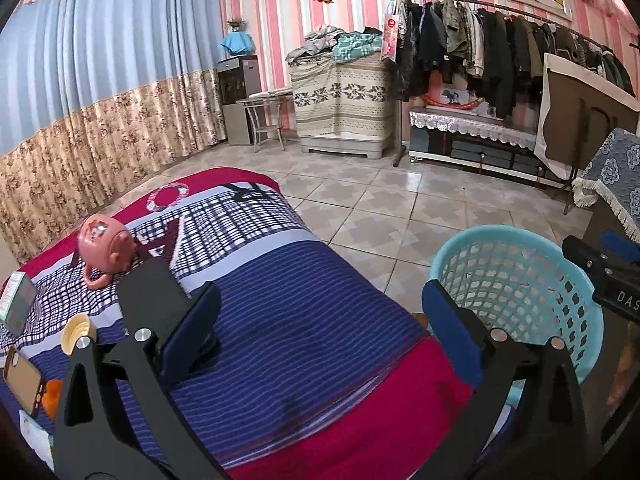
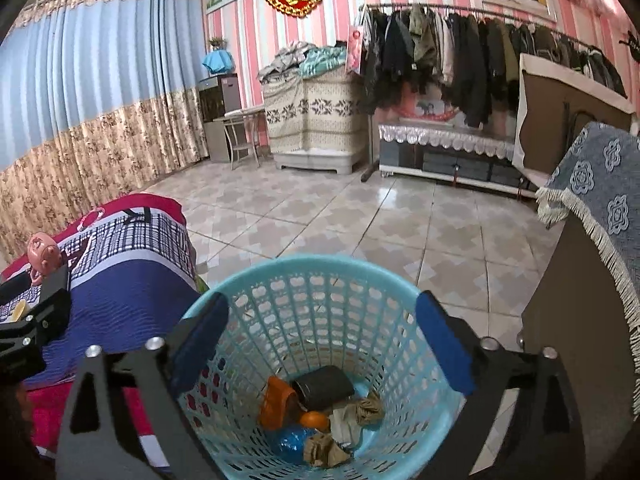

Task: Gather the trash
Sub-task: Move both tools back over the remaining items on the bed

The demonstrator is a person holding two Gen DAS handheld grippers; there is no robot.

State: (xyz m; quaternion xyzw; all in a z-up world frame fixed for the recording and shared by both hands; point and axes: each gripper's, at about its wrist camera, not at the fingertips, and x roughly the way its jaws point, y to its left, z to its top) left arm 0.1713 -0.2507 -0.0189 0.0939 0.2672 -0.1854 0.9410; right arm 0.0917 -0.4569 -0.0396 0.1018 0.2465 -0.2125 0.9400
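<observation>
A light blue plastic basket stands on the floor beside the bed. Inside lie a dark cylinder, an orange wrapper, an orange ball, a blue crumpled piece and brown paper scraps. My right gripper hangs open over the basket with nothing between its blue pads. My left gripper is open above the striped bedspread, empty. The basket sits to its right. On the bed's left lie a pink cup, a yellow cap, a small box and a phone.
Tiled floor stretches to a clothes rack, a low cabinet and a covered chest. A wooden unit with a fringed blue cloth stands close on the right. Curtains line the left wall.
</observation>
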